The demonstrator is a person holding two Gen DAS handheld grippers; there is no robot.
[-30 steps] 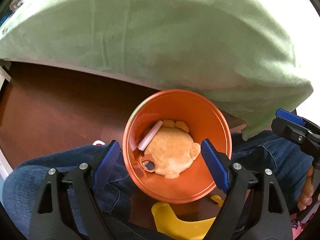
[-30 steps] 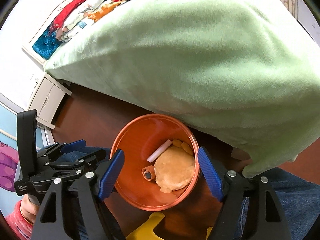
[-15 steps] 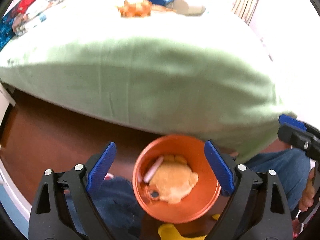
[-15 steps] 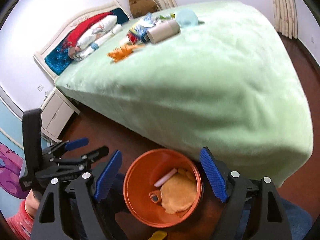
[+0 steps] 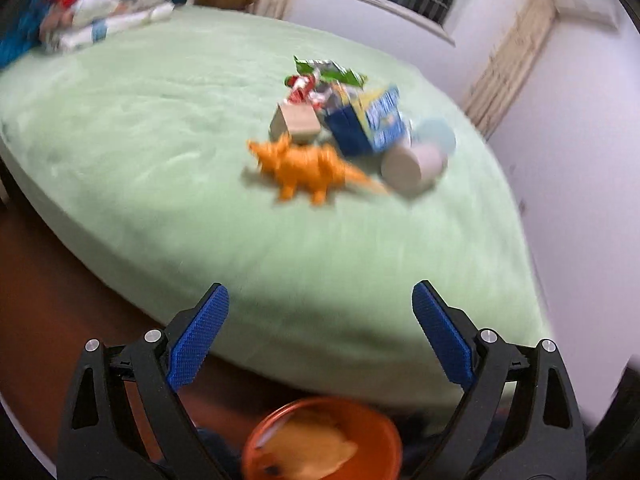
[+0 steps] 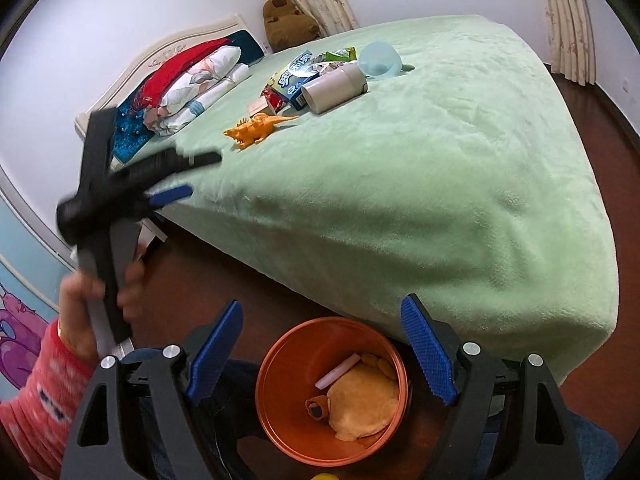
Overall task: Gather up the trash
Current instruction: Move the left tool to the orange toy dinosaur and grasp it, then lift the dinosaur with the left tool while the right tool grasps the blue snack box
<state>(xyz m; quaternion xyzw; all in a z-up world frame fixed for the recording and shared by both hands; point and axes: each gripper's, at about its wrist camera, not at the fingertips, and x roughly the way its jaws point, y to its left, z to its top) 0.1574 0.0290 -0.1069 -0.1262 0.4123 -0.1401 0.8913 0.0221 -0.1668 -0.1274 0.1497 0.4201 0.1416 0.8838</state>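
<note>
An orange bin [image 6: 280, 412] stands on the floor by the bed's near corner, holding a tan pad [image 6: 366, 404] and a white stick [image 6: 337, 371]; its rim also shows in the left wrist view [image 5: 256, 436]. A trash pile lies far on the green bed: a blue box [image 5: 366, 122], wrappers [image 5: 324, 74], a pale tube [image 6: 334, 88], a light blue cup [image 6: 378, 58], a small carton [image 5: 296, 122] and an orange toy dinosaur [image 5: 308, 166]. My left gripper [image 5: 320, 334] is open and empty. My right gripper [image 6: 322, 354] is open and empty above the bin.
Folded bedding [image 6: 188, 80] and a brown plush [image 6: 288, 20] sit at the headboard. Dark wood floor [image 6: 600, 120] runs around the bed. Curtains [image 5: 508, 56] hang by the window. The left gripper [image 6: 170, 195] shows raised at the bed's left side.
Both grippers rose and tilted up from the bin toward the bed top; the trash pile came into view. The left one moved faster and its view is blurred.
</note>
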